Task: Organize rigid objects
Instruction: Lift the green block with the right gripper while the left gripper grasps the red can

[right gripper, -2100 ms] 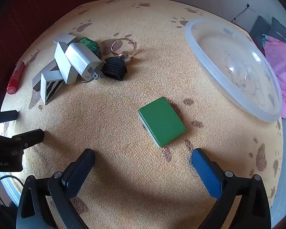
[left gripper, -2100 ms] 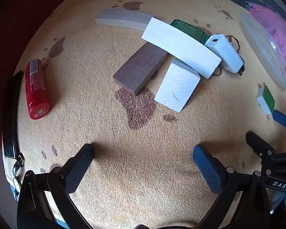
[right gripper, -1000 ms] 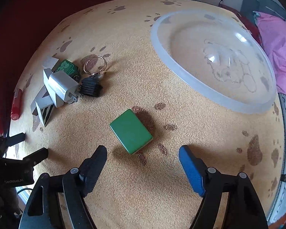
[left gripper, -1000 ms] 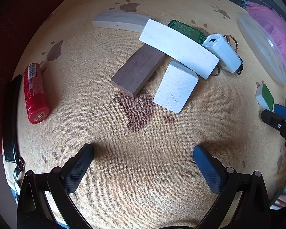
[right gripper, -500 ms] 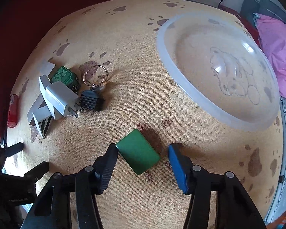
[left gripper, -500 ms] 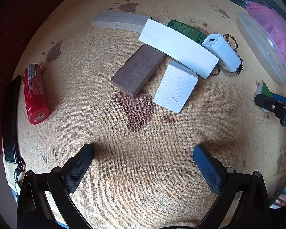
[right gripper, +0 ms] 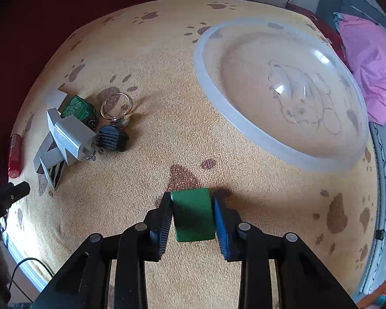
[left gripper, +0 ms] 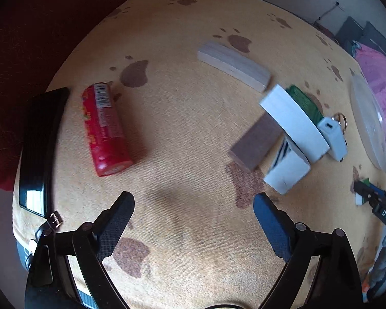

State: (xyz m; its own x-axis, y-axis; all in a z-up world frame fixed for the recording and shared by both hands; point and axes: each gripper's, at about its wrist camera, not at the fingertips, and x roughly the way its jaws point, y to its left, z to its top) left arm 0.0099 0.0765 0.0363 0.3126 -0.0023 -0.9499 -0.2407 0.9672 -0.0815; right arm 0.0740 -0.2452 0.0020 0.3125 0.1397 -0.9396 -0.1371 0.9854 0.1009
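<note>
R gripper [right gripper: 193,216] had just shut on the green block [right gripper: 193,213]: a sec before, its fingers stood wide apart w/ the block lying loose ahead on the paw-print mat [right gripper: 167,77]; by this moment both pads pressed its two sides, block still down on the mat, near the mat's front edge & just short of the clear plastic bowl [right gripper: 247,126]. No lift visible yet. Judgement: grasp step done, so the block was prob ready to be carried, the bowl at the mat's right side being the likely drop spot (not certain).

L gripper [left gripper: 193,216] was spread wide, jaws easing inward a bit, nothing btwn them, only bare mat. Its view had shifted vs half a sec earlier: red can [left gripper: 104,128] sat closer to centre, the pile of wood blocks [left gripper: 254,144], white slab [left gripper: 293,121] & white charger [left gripper: 333,139] slid toward the mat's right side. Reads as L hand heading for the can near the mat's left edge, beside a black strap [left gripper: 42,139]. Rest of the pile lay untouched, so most of the sorting remained.
</note>
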